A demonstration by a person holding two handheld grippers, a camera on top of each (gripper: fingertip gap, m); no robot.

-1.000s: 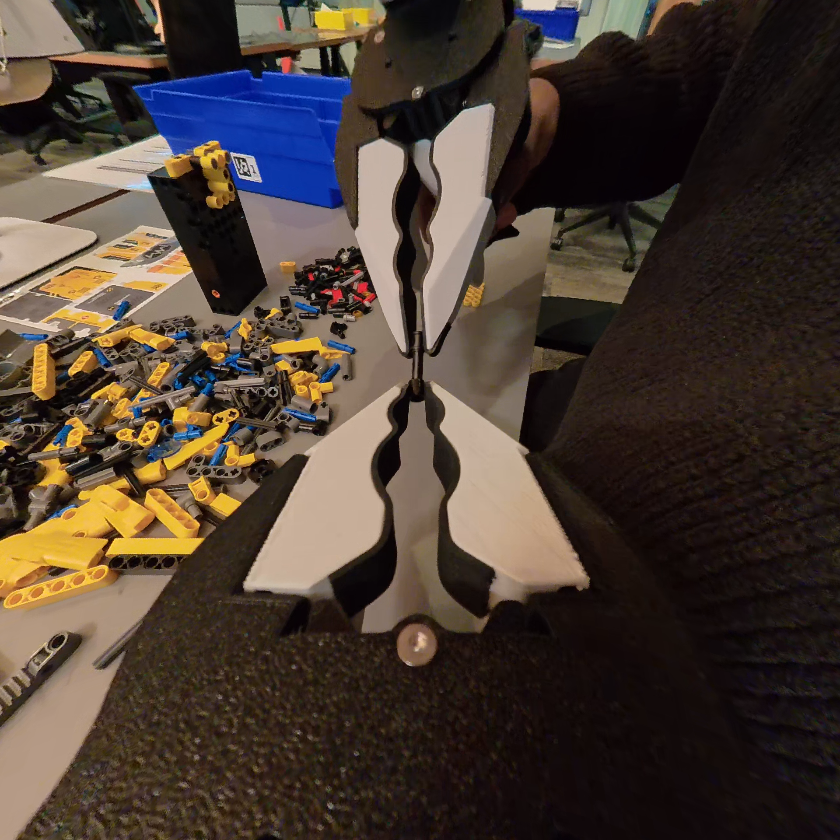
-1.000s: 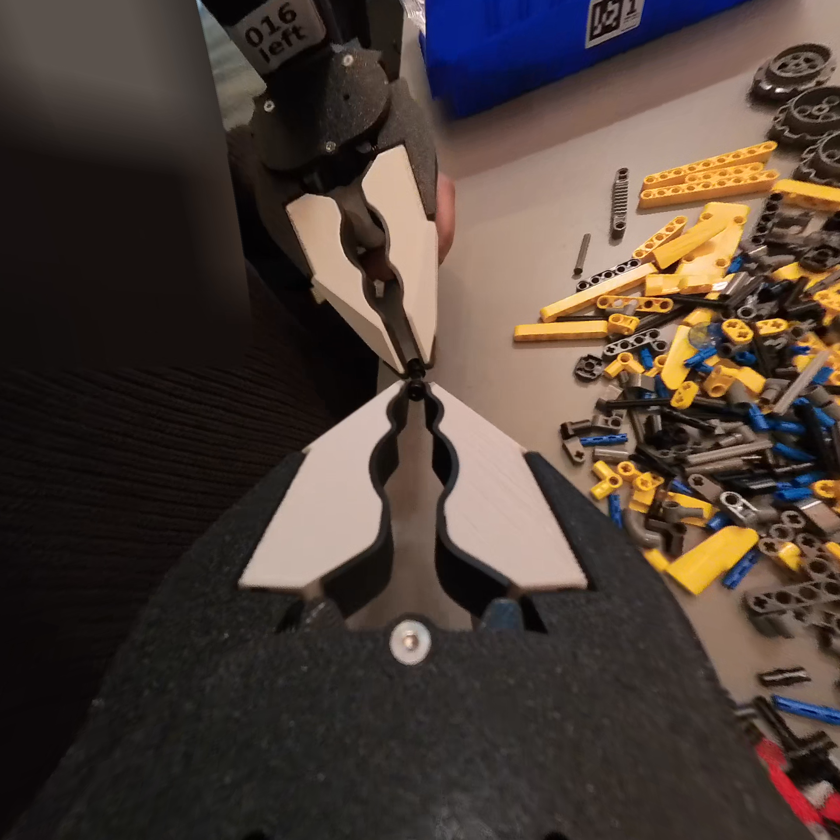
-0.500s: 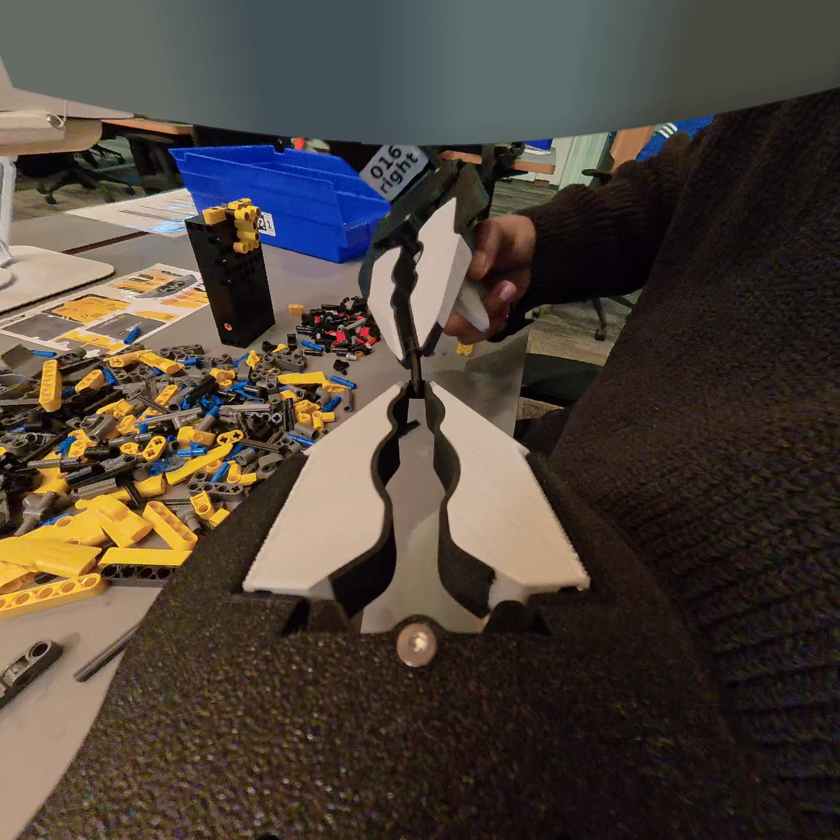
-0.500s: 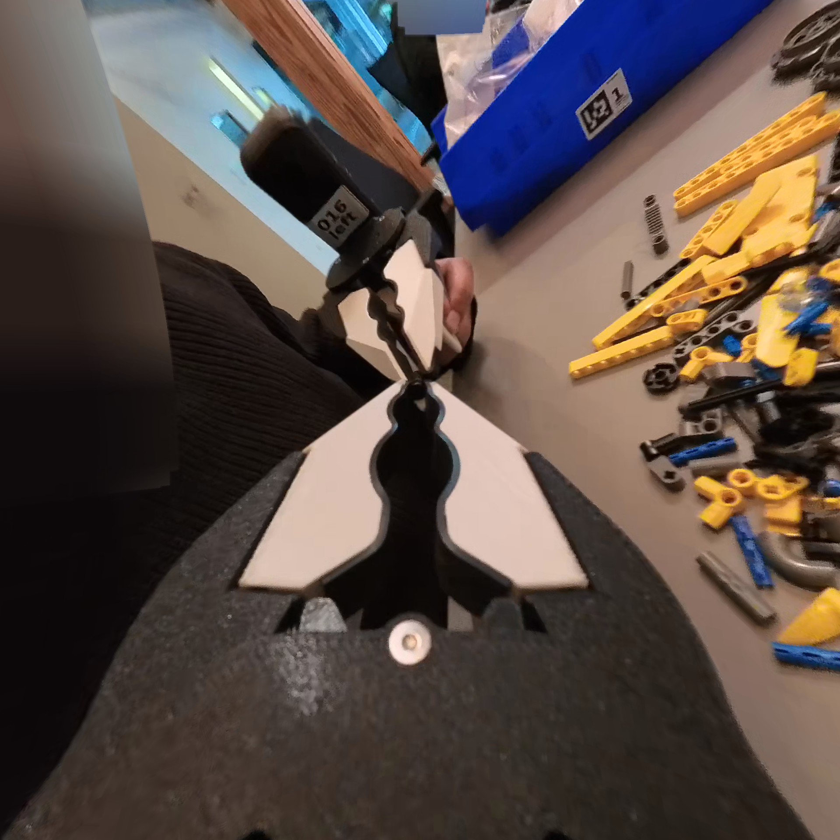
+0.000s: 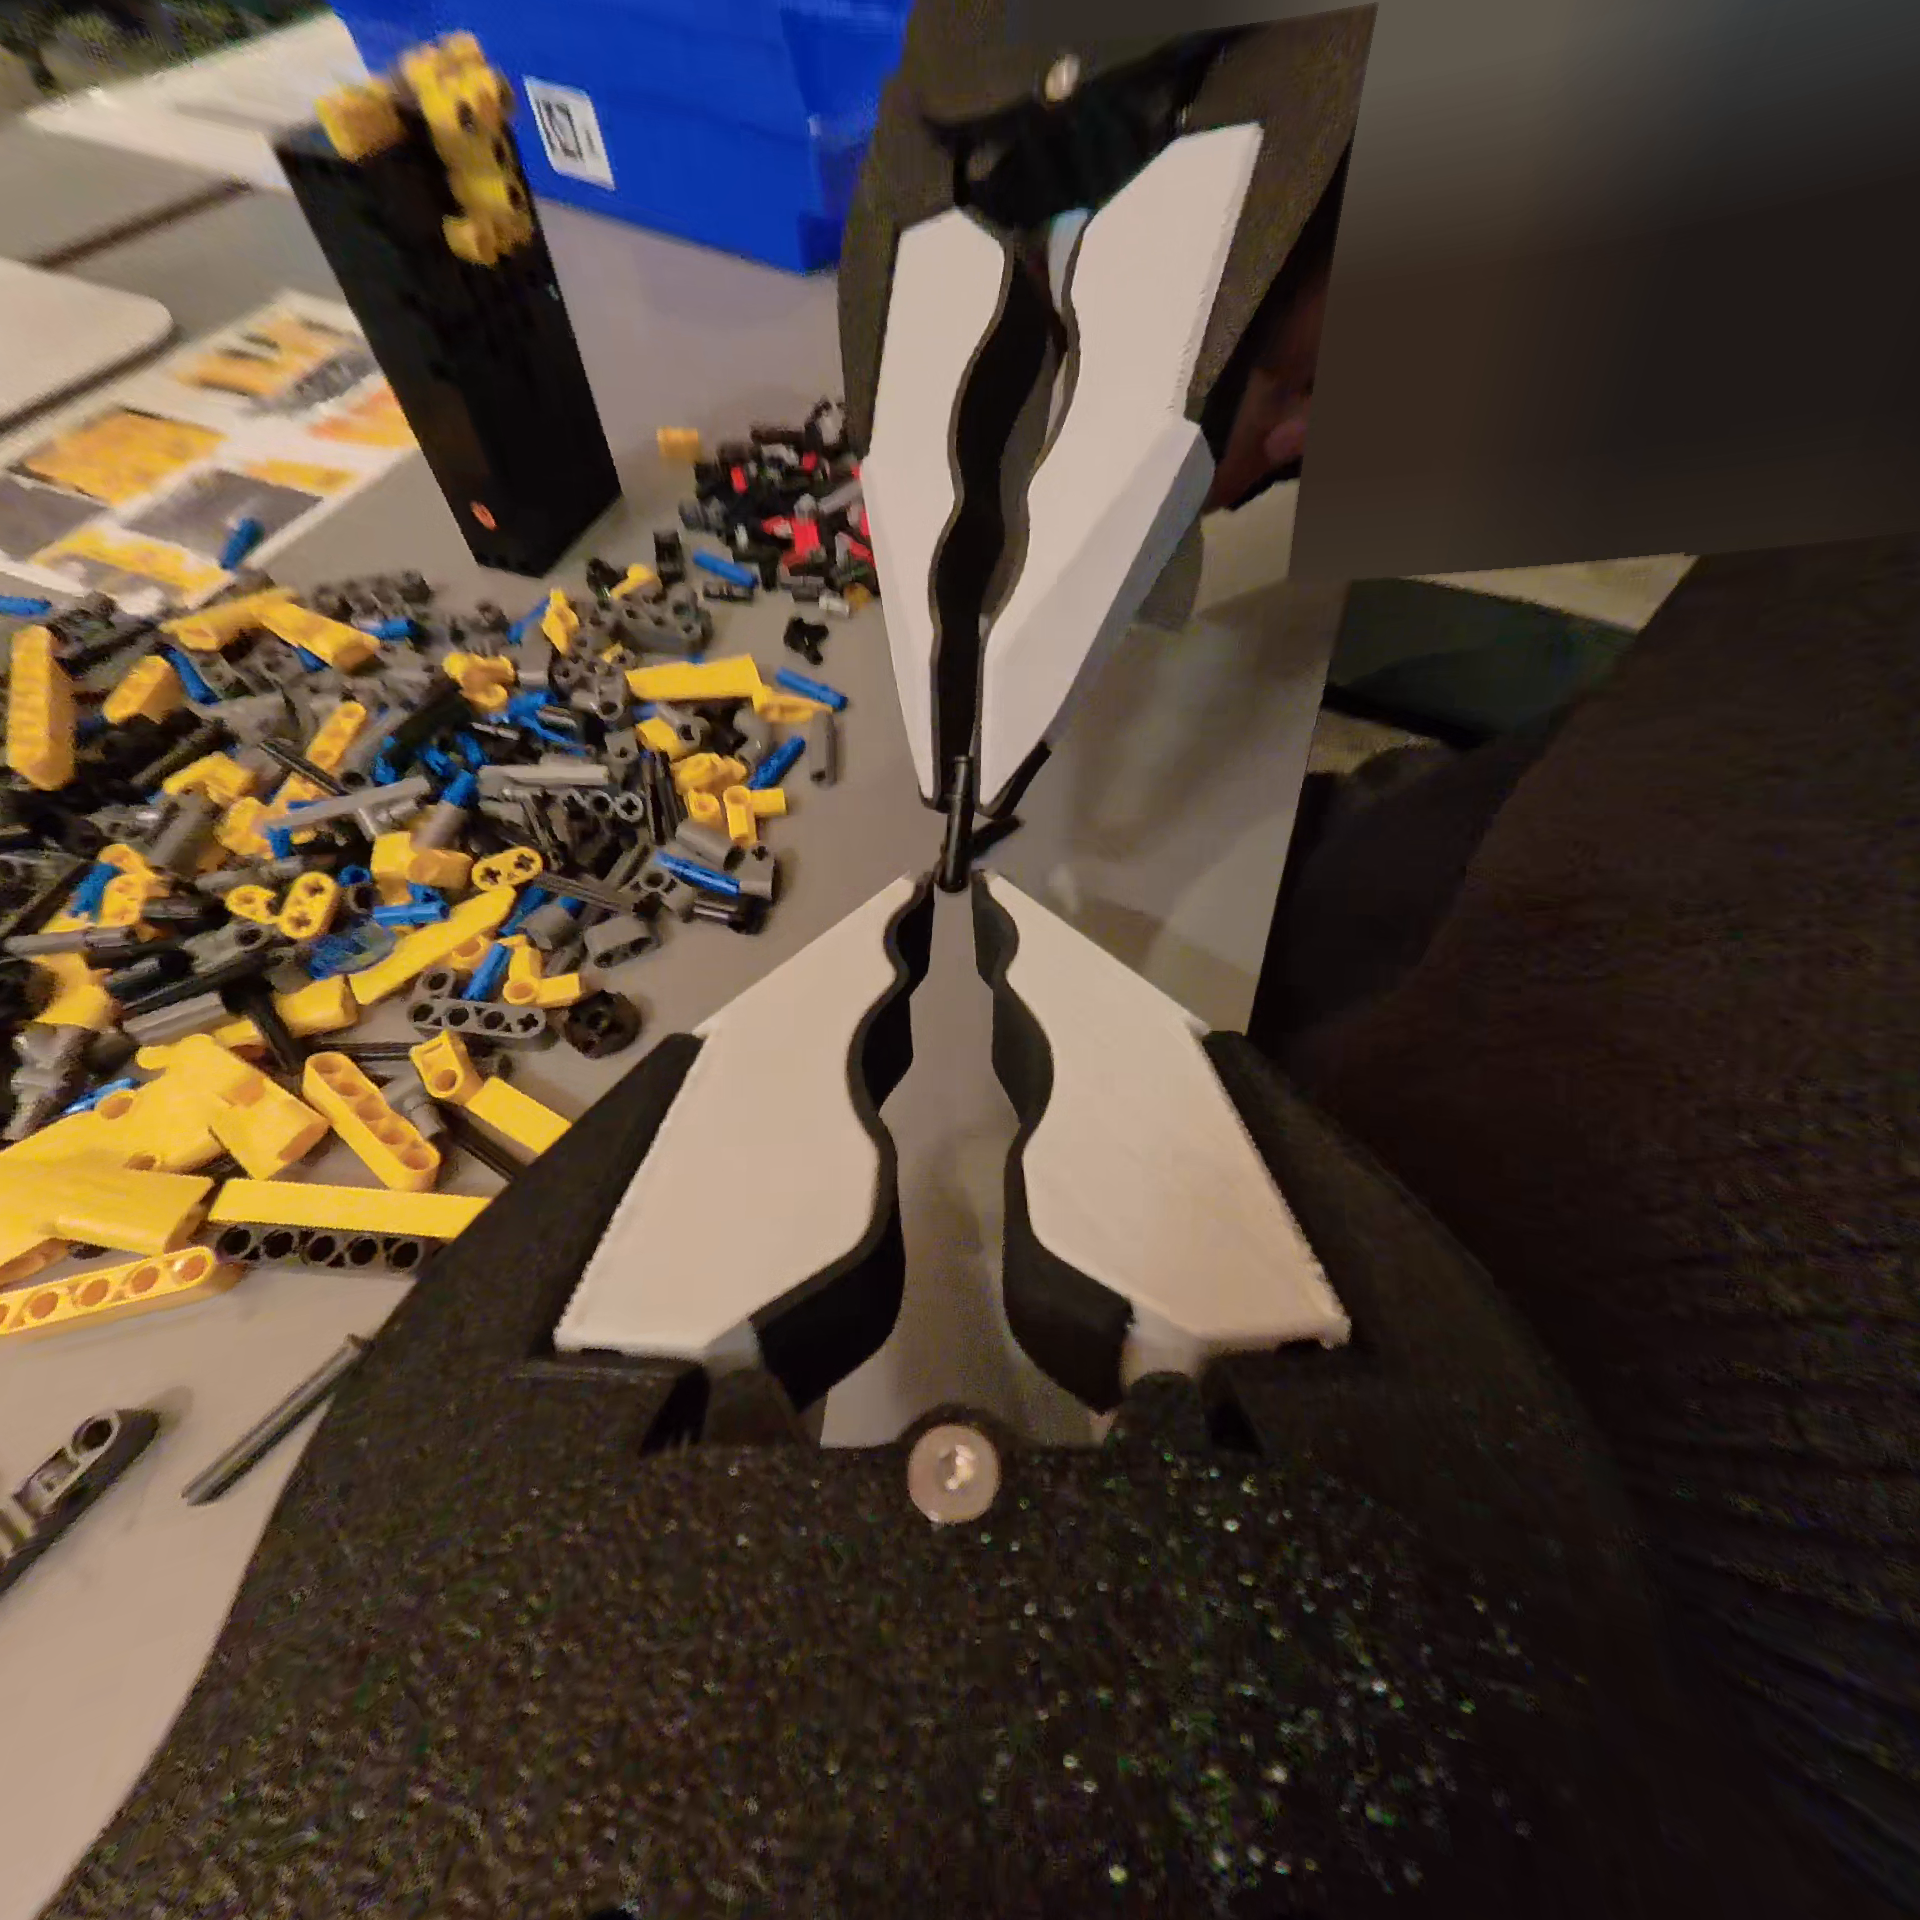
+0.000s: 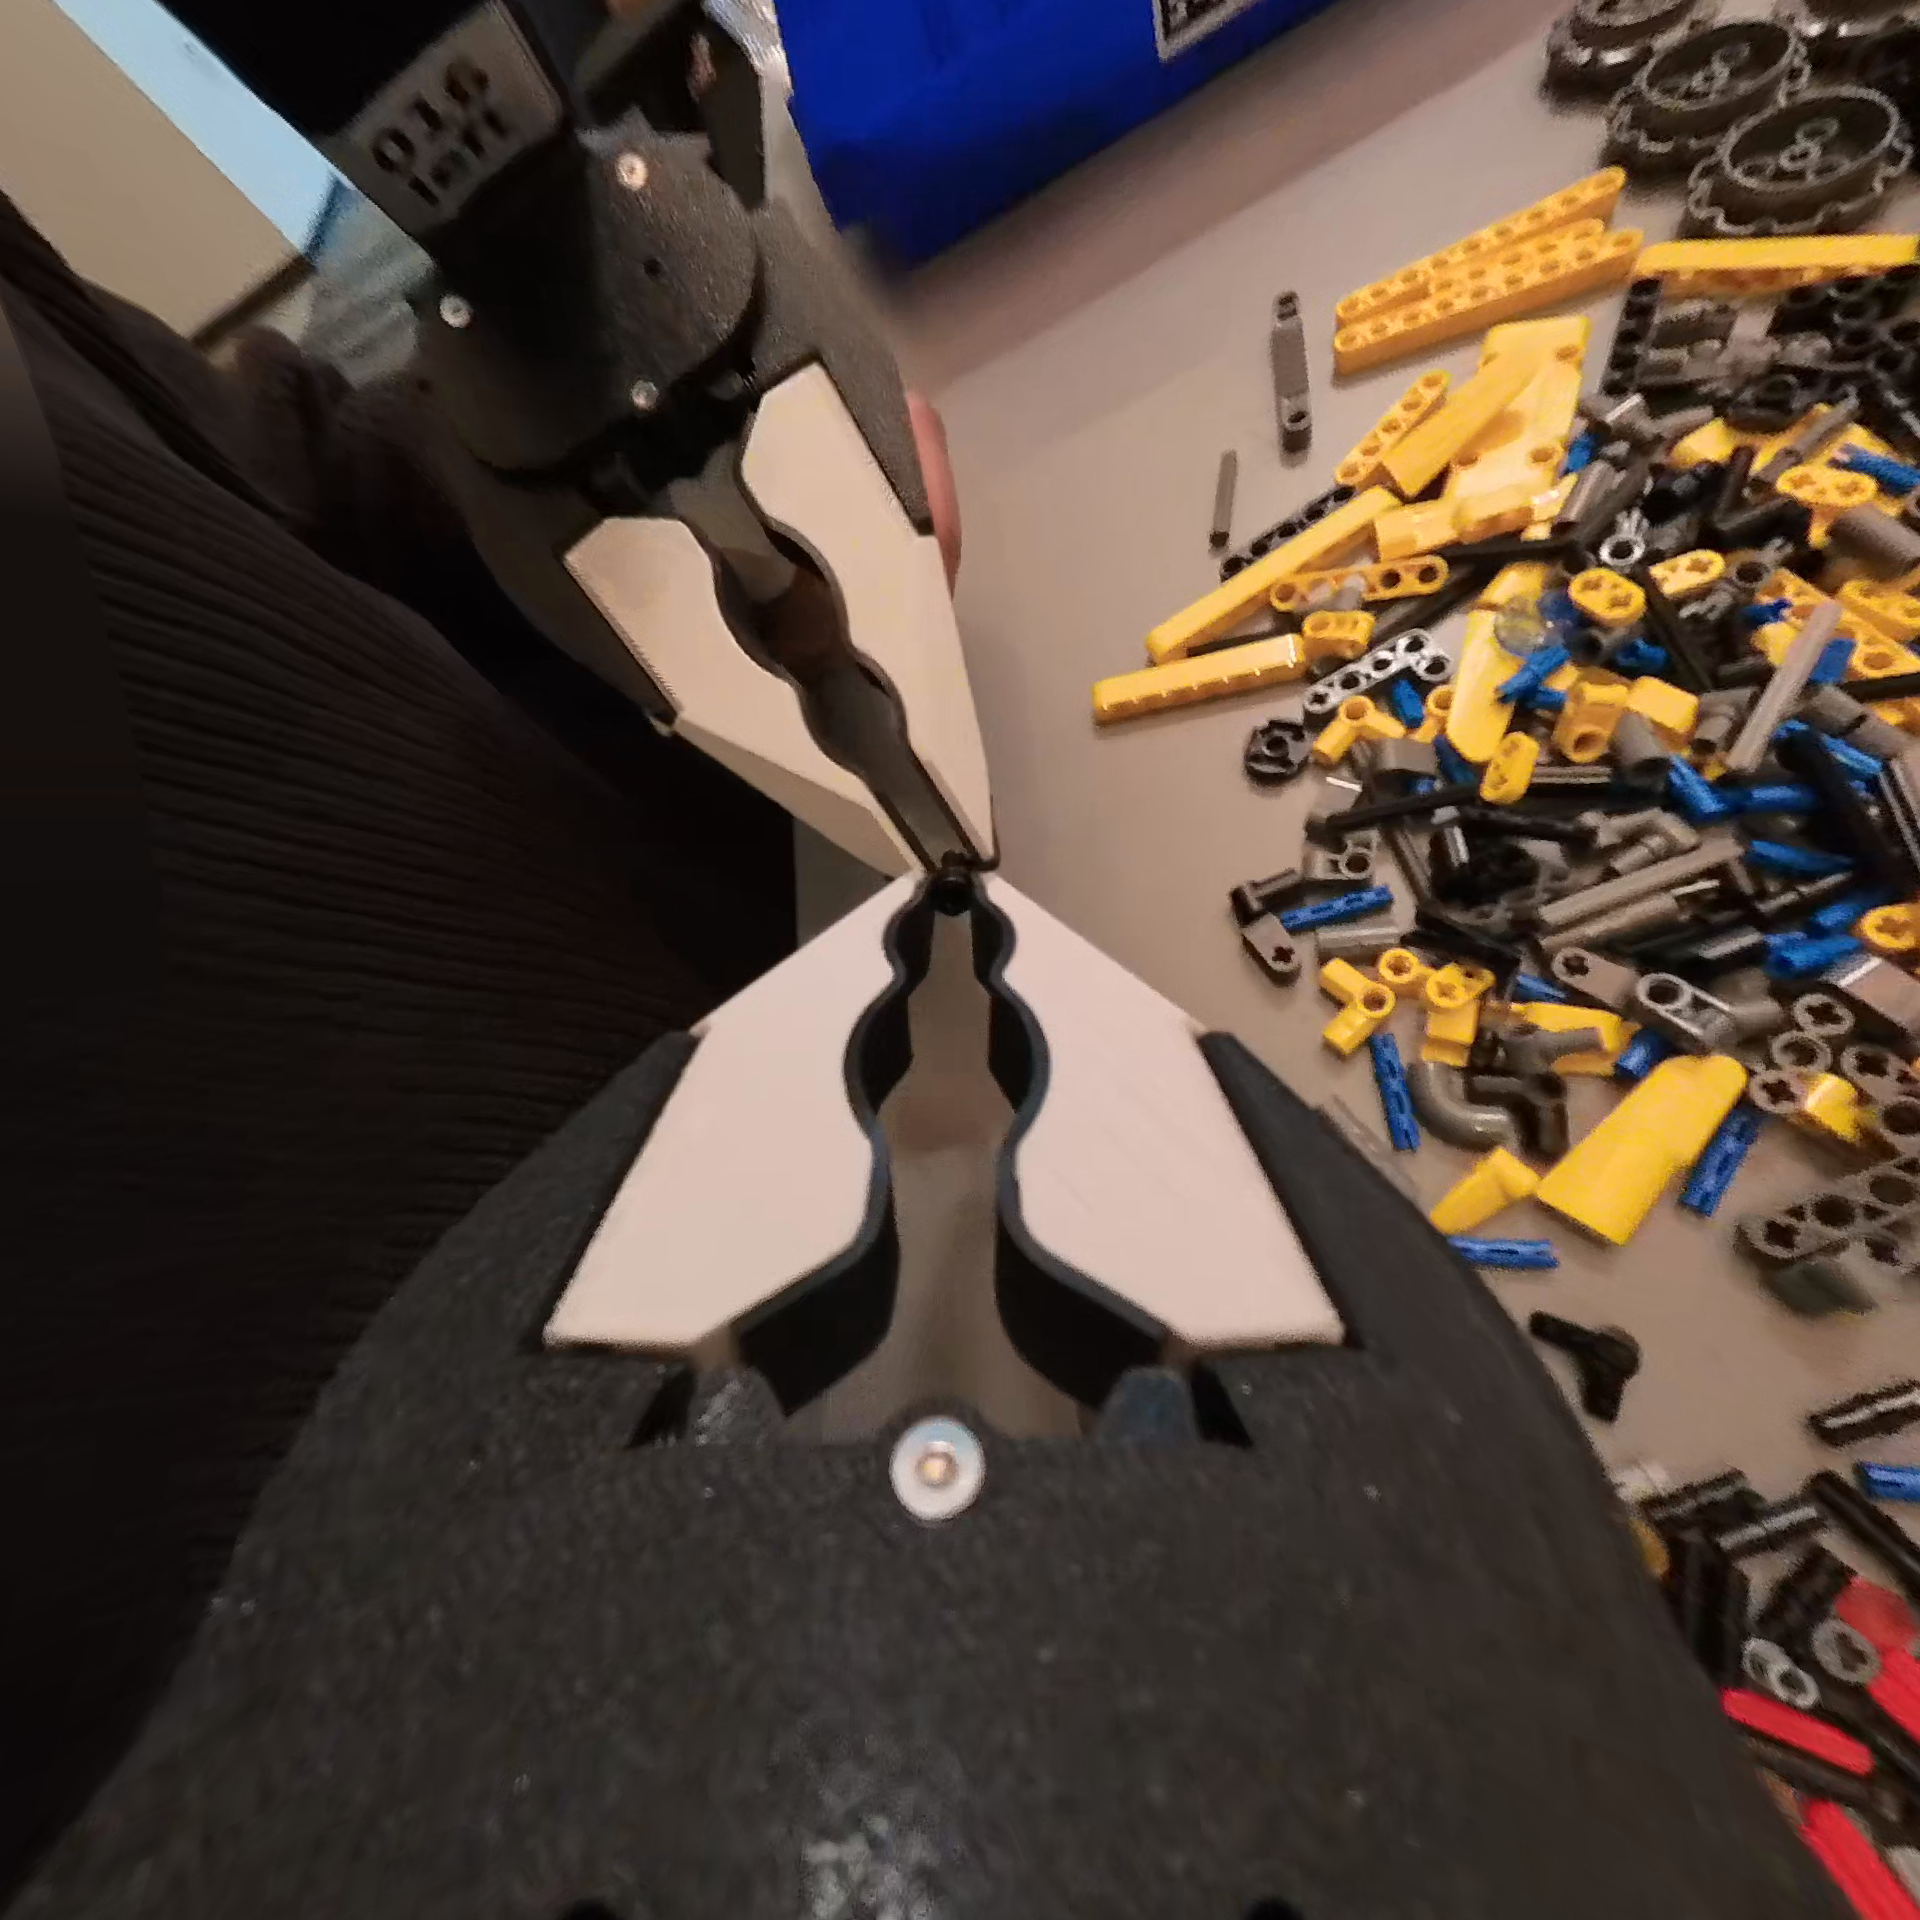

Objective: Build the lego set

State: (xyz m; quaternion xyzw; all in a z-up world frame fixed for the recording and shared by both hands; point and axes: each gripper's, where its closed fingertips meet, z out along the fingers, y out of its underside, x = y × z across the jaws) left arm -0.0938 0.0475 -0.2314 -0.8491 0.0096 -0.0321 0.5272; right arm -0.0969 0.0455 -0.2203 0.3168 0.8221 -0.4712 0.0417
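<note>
Both grippers are nose to nose over the near edge of the grey table (image 5: pixel 1122 914). The left gripper (image 5: pixel 948 881) has its white fingers pinched nearly together on one end of a small black pin (image 5: pixel 954 831), and the right gripper (image 5: pixel 958 795) is pinched on the other end, so the two tips almost touch with the pin bridging them. Same story from the right wrist view: right gripper (image 6: pixel 948 885) clamped on the black pin (image 6: pixel 950 891), left gripper (image 6: pixel 951 857) coming in from above-left, a hand (image 6: pixel 935 488) just visible behind it.

Stuff around: to the left of the left gripper's fingers there's a big loose pile of yellow, grey, blue and black building parts (image 5: pixel 364 831), close but not touching. Further ahead-left stands a tall black block (image 5: pixel 457 343) with yellow pieces on top, a little heap of black and red parts (image 5: pixel 779 520) just left of the right gripper's fingers, and a blue bin (image 5: pixel 707 135) behind all that. Printed sheets (image 5: pixel 156 457) lie far left. From the right gripper, black toothed wheels (image 6: pixel 1766 135) sit far ahead-right.

On the other side of the pair is a person's dark knitted sleeve (image 5: pixel 1662 1039), quite near. The table's bare strip runs right under the tips, up to its edge.
</note>
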